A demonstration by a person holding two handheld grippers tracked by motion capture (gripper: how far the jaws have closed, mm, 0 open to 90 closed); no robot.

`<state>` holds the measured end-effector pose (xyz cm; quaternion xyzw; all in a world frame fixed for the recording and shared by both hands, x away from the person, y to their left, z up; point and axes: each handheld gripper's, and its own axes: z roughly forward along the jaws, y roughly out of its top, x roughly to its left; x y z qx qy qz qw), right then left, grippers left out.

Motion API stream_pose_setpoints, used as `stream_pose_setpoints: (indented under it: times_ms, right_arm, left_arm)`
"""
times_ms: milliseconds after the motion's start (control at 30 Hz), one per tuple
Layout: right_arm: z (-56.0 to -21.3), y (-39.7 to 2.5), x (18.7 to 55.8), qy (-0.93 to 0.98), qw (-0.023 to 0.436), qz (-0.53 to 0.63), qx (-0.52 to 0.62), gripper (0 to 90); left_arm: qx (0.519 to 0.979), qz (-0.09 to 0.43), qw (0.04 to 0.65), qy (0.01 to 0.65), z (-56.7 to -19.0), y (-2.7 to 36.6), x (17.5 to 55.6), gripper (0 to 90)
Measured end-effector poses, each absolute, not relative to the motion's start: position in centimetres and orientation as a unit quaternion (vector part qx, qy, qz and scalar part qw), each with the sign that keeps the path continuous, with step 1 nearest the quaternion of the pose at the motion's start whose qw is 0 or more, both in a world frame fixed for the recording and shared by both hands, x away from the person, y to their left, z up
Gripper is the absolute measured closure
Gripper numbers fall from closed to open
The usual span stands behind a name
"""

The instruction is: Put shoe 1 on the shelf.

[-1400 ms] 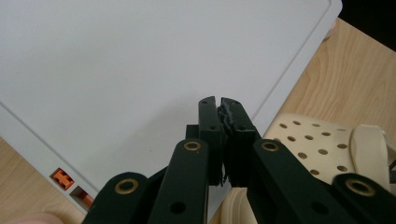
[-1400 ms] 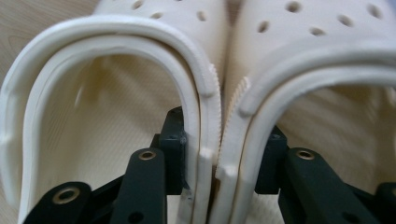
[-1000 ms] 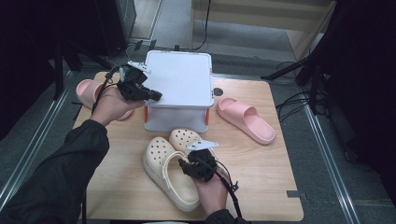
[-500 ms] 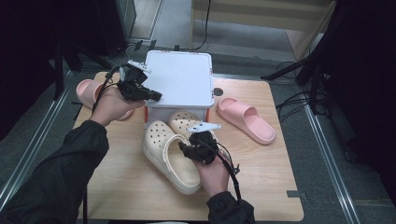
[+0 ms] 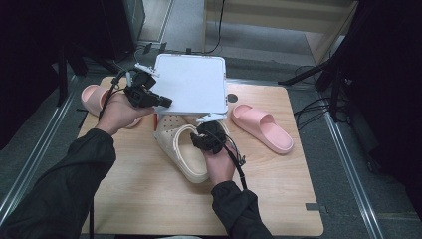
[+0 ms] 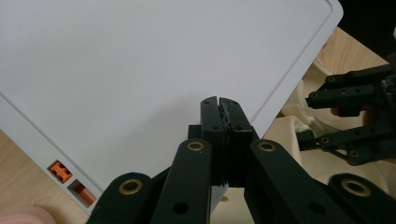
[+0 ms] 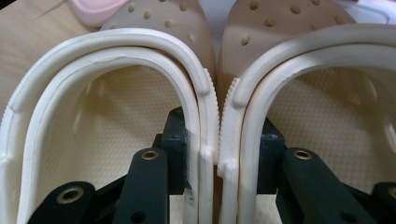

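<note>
My left gripper [image 5: 160, 101] [image 6: 219, 105] is shut on the front left edge of a white box lid [image 5: 191, 84] [image 6: 140, 60], holding it lifted and tilted. A pair of cream clogs [image 5: 181, 149] lies side by side with the toes tucked under the lid's front edge. My right gripper [image 5: 206, 133] [image 7: 218, 135] is shut on the two adjoining inner walls of the left clog [image 7: 116, 107] and the right clog [image 7: 327, 93], pinching them together. The left gripper view also catches the right gripper [image 6: 355, 116] over a clog [image 6: 299, 135]. The box body is mostly hidden.
One pink slide [image 5: 261, 127] lies right of the box, another pink slide [image 5: 94, 94] left of it behind my left hand. The wooden table [image 5: 149, 199] has bare room near the front. Metal rails [image 5: 343, 149] run along both sides.
My right gripper has carried the clog pair forward, so their toes now sit under the lid. The left gripper still holds the lid, slightly higher.
</note>
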<state>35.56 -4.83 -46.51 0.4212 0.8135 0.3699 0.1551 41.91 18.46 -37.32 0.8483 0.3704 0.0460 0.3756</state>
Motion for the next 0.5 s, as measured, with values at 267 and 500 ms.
stream_pose_setpoints:
  times_ms: [267,500]
  right_arm:
    - [-46.4,-4.1,36.8,0.800,0.161,0.382,0.435,65.7]
    - [-46.5,-4.0,37.5,0.780,0.168,0.399,0.452,65.6]
  left_arm:
    - [0.850,0.042,0.371,0.371,-37.2,18.4,42.0,89.0]
    - [0.850,0.048,0.369,0.373,-37.2,18.3,41.7,89.0]
